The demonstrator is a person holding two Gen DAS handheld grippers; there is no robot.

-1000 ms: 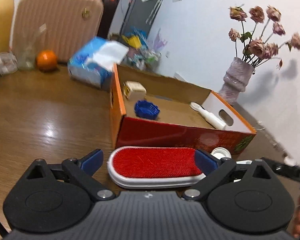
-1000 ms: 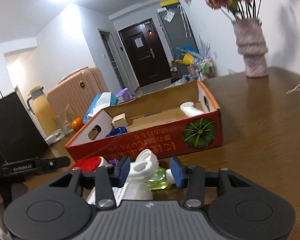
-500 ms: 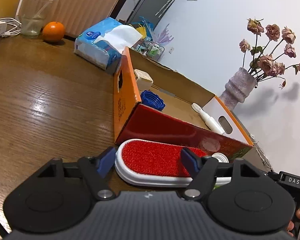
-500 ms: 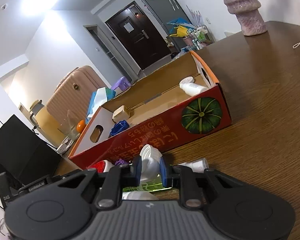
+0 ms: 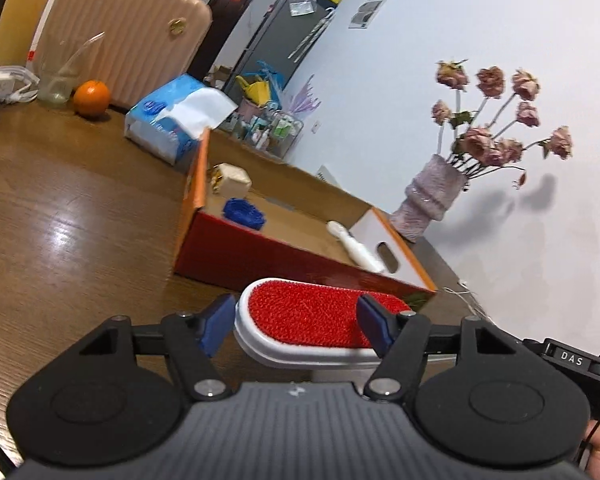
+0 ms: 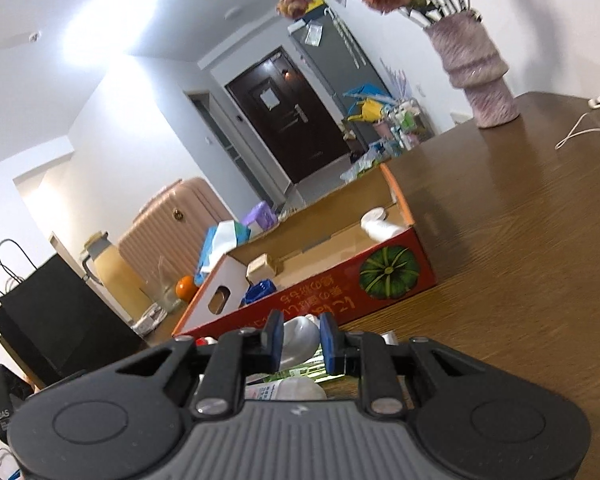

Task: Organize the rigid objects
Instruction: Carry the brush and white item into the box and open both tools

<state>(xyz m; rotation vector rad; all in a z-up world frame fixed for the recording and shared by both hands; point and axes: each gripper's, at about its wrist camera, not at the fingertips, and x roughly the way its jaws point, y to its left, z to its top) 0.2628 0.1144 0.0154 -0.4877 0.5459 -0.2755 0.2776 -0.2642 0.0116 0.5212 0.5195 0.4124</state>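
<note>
A red lint brush [image 5: 312,316] with a white body lies crosswise between the blue pads of my left gripper [image 5: 296,326]. The jaws are closing and press on its ends, just before the red cardboard box [image 5: 260,256]. In the box are a beige block [image 5: 230,178], a blue ridged cap [image 5: 244,213] and a white bottle [image 5: 356,248]. My right gripper [image 6: 300,340] is shut on the white spray head [image 6: 298,336] of a labelled bottle [image 6: 288,390] with green liquid, in front of the box's pumpkin-printed wall [image 6: 340,300].
A vase of dried roses [image 5: 432,196] stands beyond the box. A blue tissue pack [image 5: 172,128], an orange [image 5: 92,98] and a glass [image 5: 58,80] sit at the far left. A black paper bag [image 6: 56,320] and a white cable [image 6: 584,126] lie at the table's sides.
The left jaws narrowed onto the lint brush and the right jaws shut on the spray head. Both grippers tilted and rose a little, with brush and bottle between them.
</note>
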